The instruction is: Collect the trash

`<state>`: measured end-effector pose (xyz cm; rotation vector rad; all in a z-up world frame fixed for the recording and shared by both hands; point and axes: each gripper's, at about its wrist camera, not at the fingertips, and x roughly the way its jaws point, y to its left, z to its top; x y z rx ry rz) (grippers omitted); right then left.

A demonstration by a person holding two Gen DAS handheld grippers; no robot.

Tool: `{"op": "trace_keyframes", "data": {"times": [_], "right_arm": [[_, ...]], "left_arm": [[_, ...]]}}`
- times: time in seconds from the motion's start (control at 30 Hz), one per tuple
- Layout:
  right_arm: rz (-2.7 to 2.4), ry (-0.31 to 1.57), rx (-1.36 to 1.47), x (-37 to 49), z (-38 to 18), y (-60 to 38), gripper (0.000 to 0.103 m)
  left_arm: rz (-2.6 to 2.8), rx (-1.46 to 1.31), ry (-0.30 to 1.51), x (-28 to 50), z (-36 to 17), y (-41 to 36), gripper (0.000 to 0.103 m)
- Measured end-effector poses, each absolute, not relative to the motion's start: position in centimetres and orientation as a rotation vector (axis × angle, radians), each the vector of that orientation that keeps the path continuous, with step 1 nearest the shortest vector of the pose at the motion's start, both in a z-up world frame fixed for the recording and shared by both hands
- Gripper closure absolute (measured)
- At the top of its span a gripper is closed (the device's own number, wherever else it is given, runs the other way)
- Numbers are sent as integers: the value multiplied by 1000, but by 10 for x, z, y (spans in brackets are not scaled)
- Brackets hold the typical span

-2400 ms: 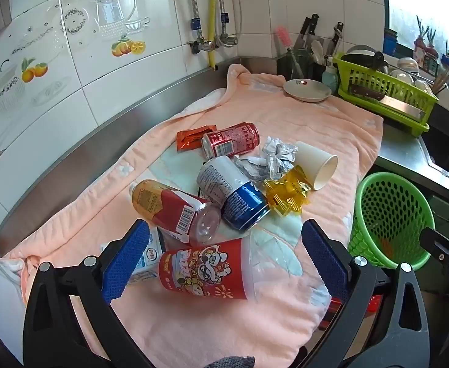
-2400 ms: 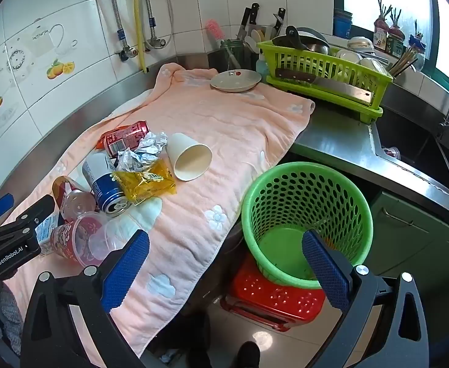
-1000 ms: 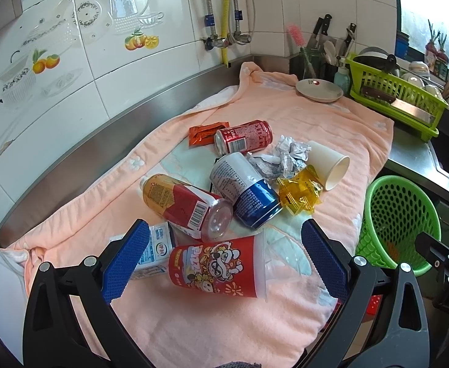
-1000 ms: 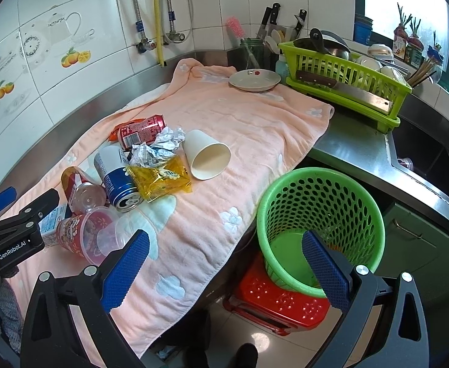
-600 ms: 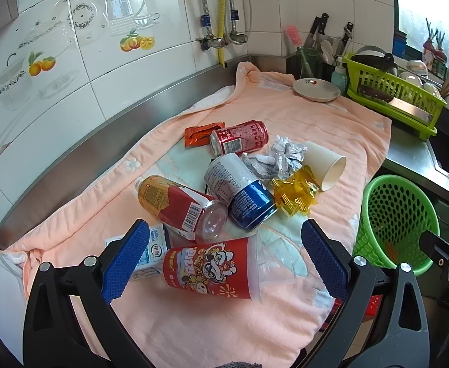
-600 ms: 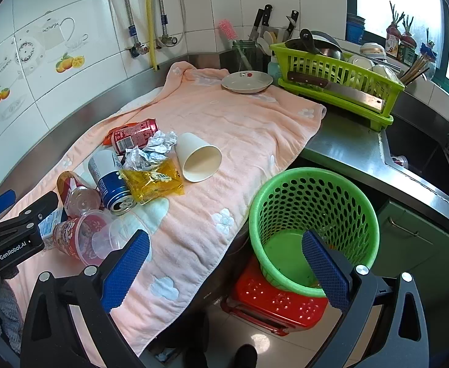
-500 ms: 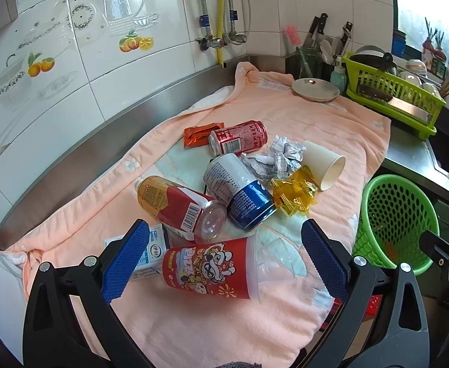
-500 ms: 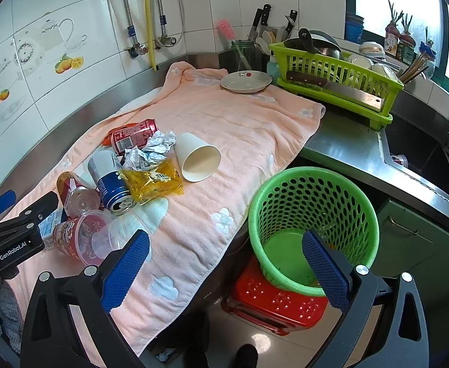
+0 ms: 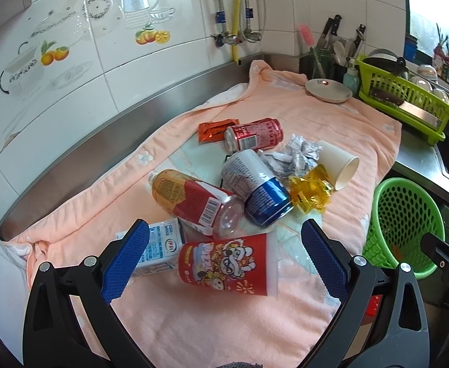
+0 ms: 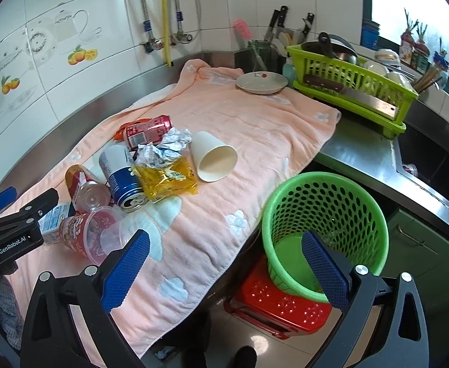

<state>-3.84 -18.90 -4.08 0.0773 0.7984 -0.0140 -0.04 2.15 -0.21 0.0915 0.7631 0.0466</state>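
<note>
Both my hand-held grippers gape wide and empty; every scrap lies on the surface [image 10: 255, 128], the green basket [image 10: 325, 202] at four o'clock looks bare.

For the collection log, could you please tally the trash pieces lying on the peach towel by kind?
Metal drink cans: 2, red and blue-and-white.
Cups: 2, white paper and red cartoon plastic.
Plastic bottle: 1.
Small milk carton: 1.
Wrappers: 3, orange, crumpled silver, yellow.
Total: 9.
</note>
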Motion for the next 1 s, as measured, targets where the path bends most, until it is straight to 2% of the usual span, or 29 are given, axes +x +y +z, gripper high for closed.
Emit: {"op": "trace_keyframes", "data": {"times": [0.43,0.67,0.8,1.0], "right_arm": [[78,818,42,-26,-49,-168,7],[188,843,28,-18,-62,-150,8],[255,859,19,-14,-69,-137,18],[354,887,5,-7,-80,-117,25]], "left_arm": [[111,65,786,0,-9,42,6],[145,40,810,-2,-15,58,11],[176,19,820,-3,-19,71,12],[218,-17,854,-5,-28,92,16]]}}
